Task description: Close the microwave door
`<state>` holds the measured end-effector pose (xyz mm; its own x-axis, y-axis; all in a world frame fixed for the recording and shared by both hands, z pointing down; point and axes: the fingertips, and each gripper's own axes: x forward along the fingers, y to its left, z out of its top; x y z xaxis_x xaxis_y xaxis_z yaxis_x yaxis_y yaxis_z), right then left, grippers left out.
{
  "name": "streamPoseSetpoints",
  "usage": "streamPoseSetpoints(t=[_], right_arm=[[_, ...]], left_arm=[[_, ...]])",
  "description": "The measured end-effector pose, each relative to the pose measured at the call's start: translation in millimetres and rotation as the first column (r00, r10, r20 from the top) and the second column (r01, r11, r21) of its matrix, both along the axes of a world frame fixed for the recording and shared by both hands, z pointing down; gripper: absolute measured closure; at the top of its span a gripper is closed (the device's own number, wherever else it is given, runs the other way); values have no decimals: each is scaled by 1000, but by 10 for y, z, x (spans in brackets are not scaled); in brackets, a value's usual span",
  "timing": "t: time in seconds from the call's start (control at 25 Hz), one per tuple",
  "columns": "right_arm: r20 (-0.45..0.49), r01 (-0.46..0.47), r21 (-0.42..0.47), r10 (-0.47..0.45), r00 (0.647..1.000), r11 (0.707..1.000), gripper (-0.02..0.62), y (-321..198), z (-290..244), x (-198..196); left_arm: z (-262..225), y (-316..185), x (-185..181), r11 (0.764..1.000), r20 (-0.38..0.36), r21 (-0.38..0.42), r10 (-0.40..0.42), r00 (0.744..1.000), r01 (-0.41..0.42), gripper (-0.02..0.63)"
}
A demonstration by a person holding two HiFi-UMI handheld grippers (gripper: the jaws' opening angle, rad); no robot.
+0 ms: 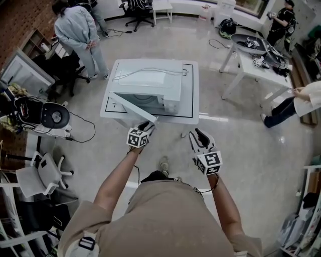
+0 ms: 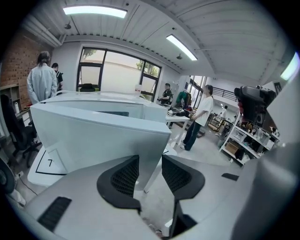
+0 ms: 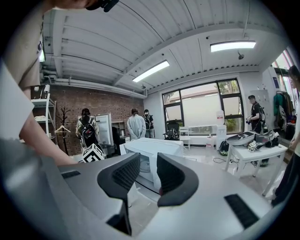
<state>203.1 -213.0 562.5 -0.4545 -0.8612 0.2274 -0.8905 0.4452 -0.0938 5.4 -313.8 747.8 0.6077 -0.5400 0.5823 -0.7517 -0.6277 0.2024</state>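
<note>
Microwave door (image 1: pixel 131 107) ajar, swung out toward the person.
Left claw (image 1: pixel 148 124), spread, faces its free edge; right claw (image 1: pixel 196 134), spread, holds nothing. The microwave (image 1: pixel 150 85) sits on a white counter (image 1: pixel 193 103) printed "7" (image 2: pixel 49 163); pale floor (image 1: pixel 251 150), brick wall (image 1: pixel 15 20).

The floor (image 1: pixel 251 150) was pale and polished, with cables trailing across it. A brick wall (image 3: pixel 68 99) ran down one side, and tall windows (image 3: pixel 206 105) filled the far end. Strip lights (image 3: pixel 150 70) glowed on the ribbed white ceiling (image 3: pixel 187 33). A white table (image 1: pixel 251 68) stood to the right, a black chair (image 1: pixel 138 10) beyond.
</note>
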Motion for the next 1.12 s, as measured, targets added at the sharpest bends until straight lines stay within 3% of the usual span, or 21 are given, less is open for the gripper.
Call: streamPoseSetpoints(t=[0.88,1.12], right_arm=[[-20,-84,1,84,996,996,479,-730,186,-138],[-27,-71,-8,71,997,997,479,-839,227,-155]], left_arm=[[29,-597,234,984,-49,17,175,983,-175,448],[67,-723,273,984,-50,19,179,983,-178,448]])
